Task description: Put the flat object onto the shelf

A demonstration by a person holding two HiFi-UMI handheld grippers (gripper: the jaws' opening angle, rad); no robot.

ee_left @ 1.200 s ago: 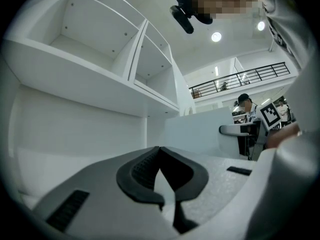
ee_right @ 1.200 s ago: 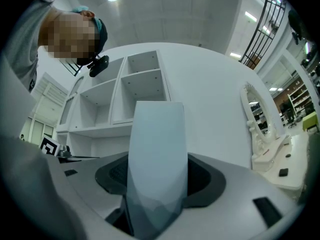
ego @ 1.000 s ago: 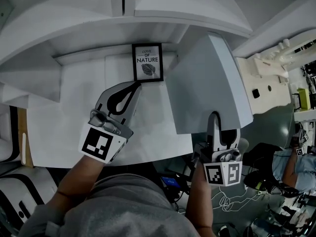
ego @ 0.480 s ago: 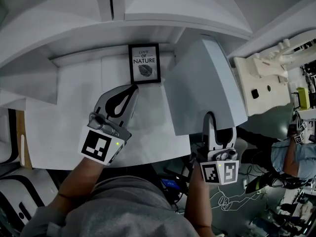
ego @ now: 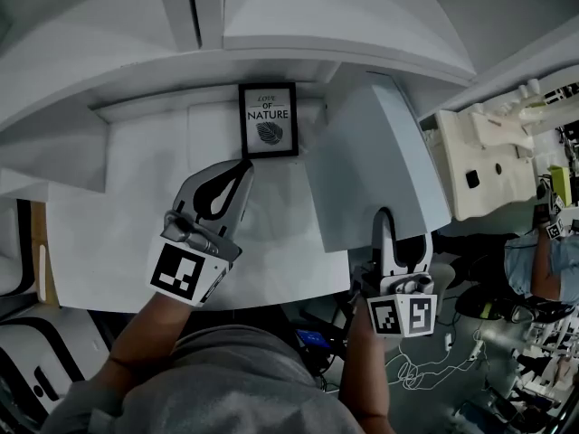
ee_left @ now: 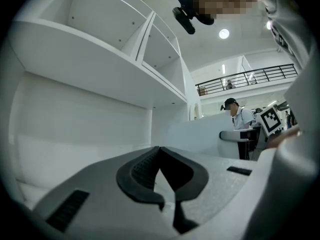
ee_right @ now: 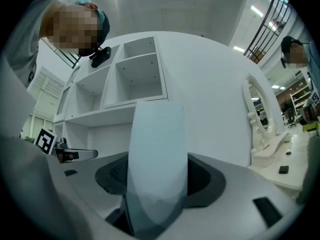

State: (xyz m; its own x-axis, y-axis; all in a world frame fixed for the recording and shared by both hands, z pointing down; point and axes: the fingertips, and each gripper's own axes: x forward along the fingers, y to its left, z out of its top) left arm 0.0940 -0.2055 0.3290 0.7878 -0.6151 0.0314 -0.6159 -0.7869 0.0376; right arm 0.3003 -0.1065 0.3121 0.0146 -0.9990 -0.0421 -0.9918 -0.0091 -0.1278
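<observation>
Risk rests with the flat white panel (ego: 366, 152), clenched by its lower edge in your right claw (ego: 398, 242) and held tilted over the right end of the worktop (ego: 118, 206), just beside the framed picture (ego: 269, 120). Gripped so low, it could pivot or slip, or clip the picture as you steer it under the shelf (ego: 298, 39). Your left claw (ego: 242, 165) is closed on nothing, its tip near the picture's corner. Since a second ago the panel has edged slightly left; little else differs.

Head view: dim, low contrast. Gripper views: brighter, ceiling lamp (ee_left: 223, 33) overhead, fisheye distortion, dark corners, left tongs (ee_left: 160, 154) soft-focused.
</observation>
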